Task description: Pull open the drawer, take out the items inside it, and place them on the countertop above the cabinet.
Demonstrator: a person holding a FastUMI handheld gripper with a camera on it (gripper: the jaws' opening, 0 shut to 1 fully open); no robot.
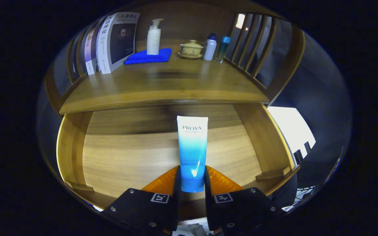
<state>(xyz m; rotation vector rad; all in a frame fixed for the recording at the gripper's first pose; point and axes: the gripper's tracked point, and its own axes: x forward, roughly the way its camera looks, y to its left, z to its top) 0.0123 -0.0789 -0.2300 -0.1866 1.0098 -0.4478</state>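
Note:
My gripper (192, 179) is shut on a white-and-blue tube (192, 147), both fingers pressing its blue cap end. The tube points away from me over the pulled-out wooden drawer (71, 147), whose floor below it is bare. Whether the tube rests on the drawer floor or hangs above it I cannot tell. Beyond the drawer lies the wooden countertop (162, 85) of the cabinet.
At the back of the countertop stand several books (112, 42), a white pump bottle (154, 37) on a folded blue cloth (149, 56), a lidded ceramic cup on a saucer (191, 49), a white bottle (210, 47) and a teal bottle (223, 48). Slatted wooden rails (254, 49) flank the top.

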